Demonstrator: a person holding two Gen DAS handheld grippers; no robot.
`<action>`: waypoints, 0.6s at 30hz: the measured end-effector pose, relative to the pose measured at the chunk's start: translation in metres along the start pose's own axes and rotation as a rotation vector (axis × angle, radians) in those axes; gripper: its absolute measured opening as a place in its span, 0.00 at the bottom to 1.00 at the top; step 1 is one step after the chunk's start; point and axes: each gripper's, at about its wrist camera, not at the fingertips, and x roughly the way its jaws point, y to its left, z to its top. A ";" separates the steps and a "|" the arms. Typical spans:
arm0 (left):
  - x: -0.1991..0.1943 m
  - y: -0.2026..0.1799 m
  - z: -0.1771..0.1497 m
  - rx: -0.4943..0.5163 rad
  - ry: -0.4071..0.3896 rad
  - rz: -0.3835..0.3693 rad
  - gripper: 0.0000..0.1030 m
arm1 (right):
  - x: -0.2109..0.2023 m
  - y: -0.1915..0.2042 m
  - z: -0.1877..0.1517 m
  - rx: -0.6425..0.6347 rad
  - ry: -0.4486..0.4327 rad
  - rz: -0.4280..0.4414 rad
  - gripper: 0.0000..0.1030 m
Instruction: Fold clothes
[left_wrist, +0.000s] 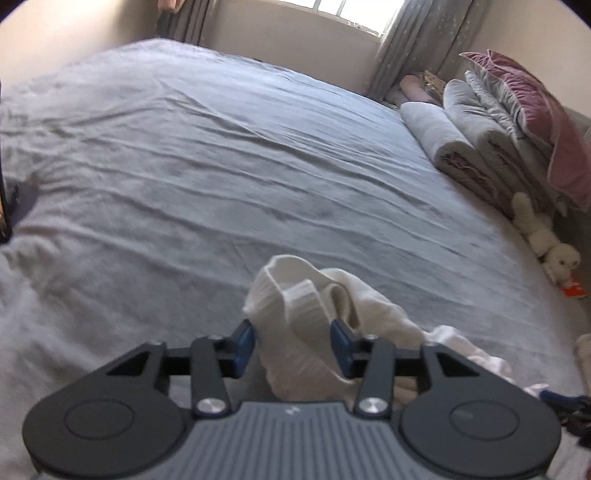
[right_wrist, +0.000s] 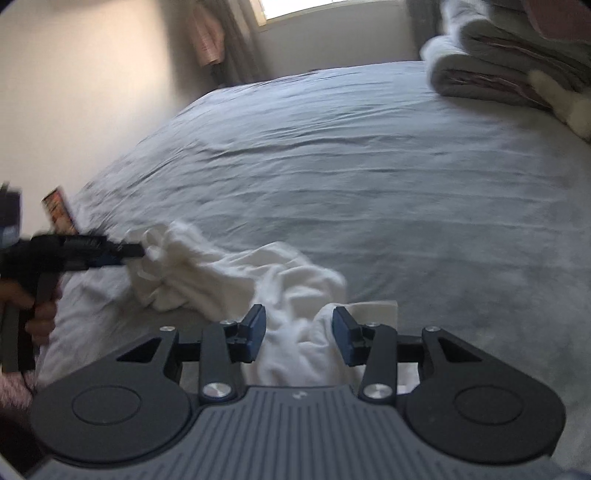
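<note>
Your white garment lies crumpled on the grey bed, near the edge closest to you, and both grippers are right at it. It looks like a soft knit piece with a ribbed band, though what kind of garment it is I cannot tell while it is bunched like this.

Your left gripper has its fingers about half open. The ribbed band stands up between them, and the pads do not appear to press on it, so you have no hold there. Your right gripper is much the same: fingers roughly half open, a fold of the white cloth running up through the gap, nothing pinched.

What matters for the coming move is how the cloth runs. From the right wrist view, the garment stretches as a long heap from your right fingers across toward the left gripper, which sits at its far, bunched end. So its long axis lies between your two hands, one end to each, and neither hand is clearly nearer.

My judgement is that the folding has hardly begun. The piece probably needs spreading flat first, taking an end in each gripper and drawing them apart along that axis.
</note>
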 end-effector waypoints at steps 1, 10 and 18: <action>0.000 0.001 -0.002 -0.009 0.012 -0.015 0.48 | 0.002 0.005 -0.001 -0.029 0.013 0.006 0.43; 0.017 0.004 -0.024 -0.029 0.086 -0.067 0.50 | 0.030 0.020 -0.006 -0.215 0.098 -0.112 0.16; 0.018 -0.001 -0.018 0.037 0.031 -0.051 0.32 | 0.022 -0.004 0.020 -0.077 -0.068 -0.231 0.12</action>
